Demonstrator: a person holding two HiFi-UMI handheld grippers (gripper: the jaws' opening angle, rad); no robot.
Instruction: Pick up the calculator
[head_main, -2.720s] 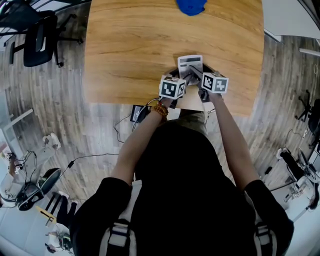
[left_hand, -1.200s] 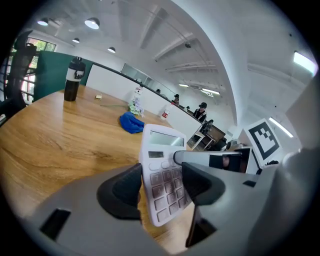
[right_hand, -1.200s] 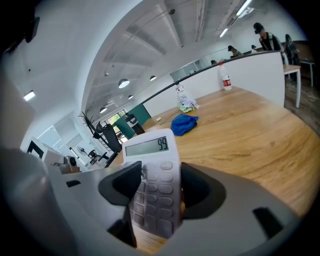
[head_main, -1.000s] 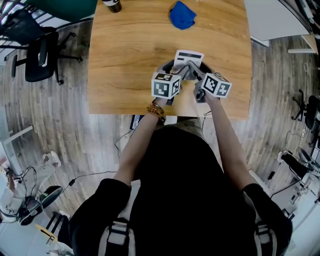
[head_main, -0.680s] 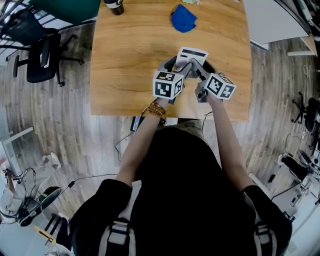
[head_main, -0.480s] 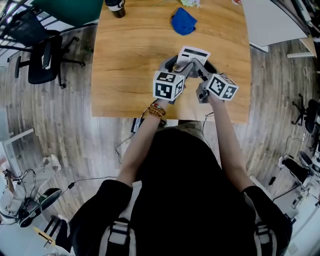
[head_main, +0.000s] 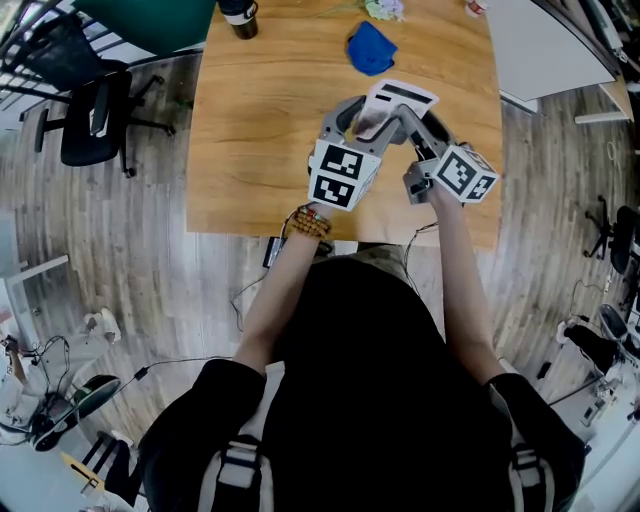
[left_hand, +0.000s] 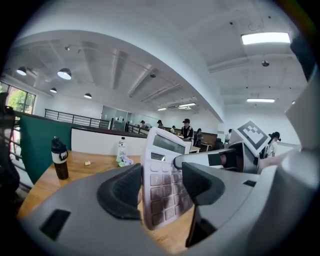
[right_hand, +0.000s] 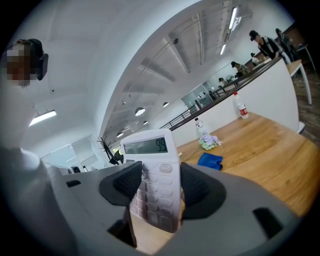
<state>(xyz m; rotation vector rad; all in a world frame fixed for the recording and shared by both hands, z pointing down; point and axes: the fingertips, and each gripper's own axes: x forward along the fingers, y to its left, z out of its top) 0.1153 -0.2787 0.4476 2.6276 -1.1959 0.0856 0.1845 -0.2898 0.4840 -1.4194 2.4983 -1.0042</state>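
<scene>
Over table (head_main: 260, 130): calculator (head_main: 402, 95) in 2 grippers (left_hand: 161, 186) (right_hand: 157, 189)

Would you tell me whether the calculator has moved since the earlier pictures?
Yes. The calculator has risen off the table and now appears nearer the blue cloth in the head view.

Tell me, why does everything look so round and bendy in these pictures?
Wide lenses do that: in the head view the table bulges and the floor curves round; in the left gripper view the ceiling arches inside a dark round rim; in the right gripper view too, though the calculator looks sharp.
</scene>
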